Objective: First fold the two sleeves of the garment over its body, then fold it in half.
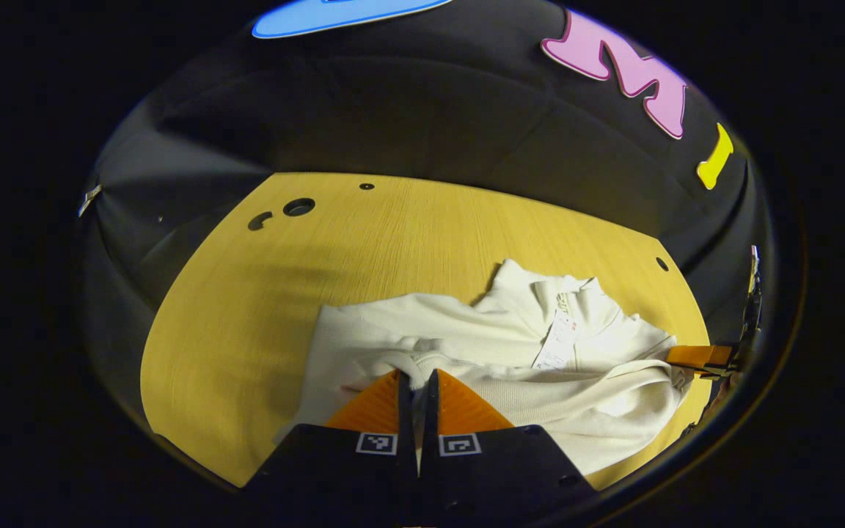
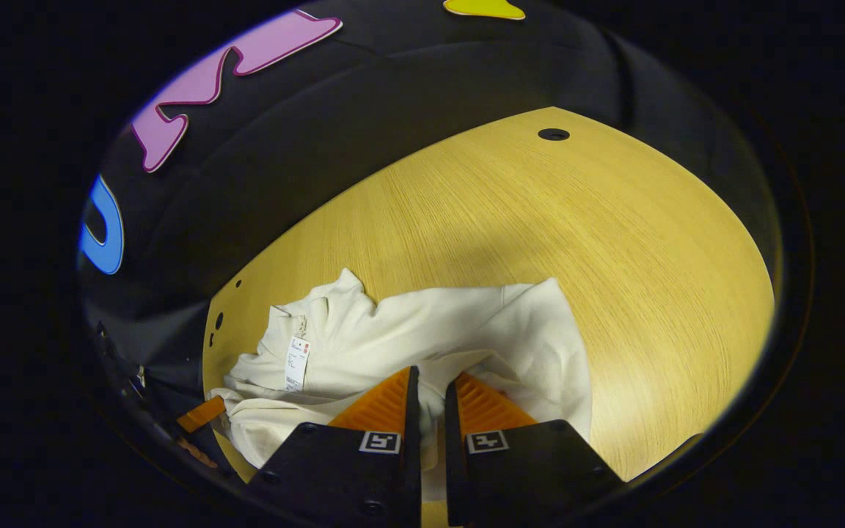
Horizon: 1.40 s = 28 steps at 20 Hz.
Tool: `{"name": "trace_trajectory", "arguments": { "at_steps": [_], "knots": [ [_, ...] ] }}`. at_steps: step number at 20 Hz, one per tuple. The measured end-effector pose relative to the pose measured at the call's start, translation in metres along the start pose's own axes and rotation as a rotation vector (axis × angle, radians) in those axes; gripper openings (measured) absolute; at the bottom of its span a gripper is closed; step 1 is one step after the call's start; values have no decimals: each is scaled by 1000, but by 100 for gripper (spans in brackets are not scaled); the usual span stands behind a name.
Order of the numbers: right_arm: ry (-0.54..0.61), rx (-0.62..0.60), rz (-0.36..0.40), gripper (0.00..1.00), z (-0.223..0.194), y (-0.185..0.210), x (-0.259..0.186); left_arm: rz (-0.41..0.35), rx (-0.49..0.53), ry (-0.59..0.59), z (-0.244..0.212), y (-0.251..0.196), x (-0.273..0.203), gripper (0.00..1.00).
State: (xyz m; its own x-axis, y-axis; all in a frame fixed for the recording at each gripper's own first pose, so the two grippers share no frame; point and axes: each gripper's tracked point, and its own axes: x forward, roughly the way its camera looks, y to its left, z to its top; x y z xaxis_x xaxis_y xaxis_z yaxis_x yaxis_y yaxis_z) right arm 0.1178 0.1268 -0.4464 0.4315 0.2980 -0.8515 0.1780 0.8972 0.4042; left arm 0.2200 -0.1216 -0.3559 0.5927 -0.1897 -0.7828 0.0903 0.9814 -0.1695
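A cream-white garment (image 1: pixel 466 330) lies rumpled on the yellow wooden table (image 1: pixel 261 293), its collar (image 1: pixel 569 290) and a paper tag (image 1: pixel 558 341) facing up. In the left gripper view my left gripper (image 1: pixel 416 378) is shut on a fold of the cloth near the garment's near edge. The right gripper (image 1: pixel 694 357) shows at the garment's far right side. In the right gripper view the garment (image 2: pixel 452 323) spreads ahead of my right gripper (image 2: pixel 430 381), whose fingers pinch white cloth between them. The left gripper (image 2: pixel 202 414) shows at the lower left beside the cloth.
Bare table (image 2: pixel 576 220) stretches beyond the garment on all sides, with small round holes (image 1: pixel 298 207) near its far corners and another hole (image 2: pixel 553 134). The booth's black cloth wall rises right behind the table's far edge.
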Motion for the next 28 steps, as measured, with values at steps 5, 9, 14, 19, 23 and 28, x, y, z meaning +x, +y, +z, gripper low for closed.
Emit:
{"name": "trace_trajectory", "arguments": {
  "at_steps": [5, 9, 14, 19, 23, 28],
  "knots": [
    [33, -5, -28, 22, -9, -8, 15, 18, 1, 58, -15, 3, 19, 6],
    [18, 19, -20, 31, -4, -4, 9, 15, 20, 54, -12, 1, 20, 7],
    [-65, 50, 23, 49, 17, 10, -19, -14, 33, -76, 17, -1, -9, 56],
    [-143, 92, 98, 70, 37, 27, -65, -31, 76, -156, 33, -9, -49, 82],
    [-240, 4, 125, 89, 52, 33, -109, -77, 115, -244, 45, -31, -92, 84],
    [-319, -84, 173, 74, 58, 54, -162, -142, 120, -321, 49, -58, -145, 86]
  ]
}}
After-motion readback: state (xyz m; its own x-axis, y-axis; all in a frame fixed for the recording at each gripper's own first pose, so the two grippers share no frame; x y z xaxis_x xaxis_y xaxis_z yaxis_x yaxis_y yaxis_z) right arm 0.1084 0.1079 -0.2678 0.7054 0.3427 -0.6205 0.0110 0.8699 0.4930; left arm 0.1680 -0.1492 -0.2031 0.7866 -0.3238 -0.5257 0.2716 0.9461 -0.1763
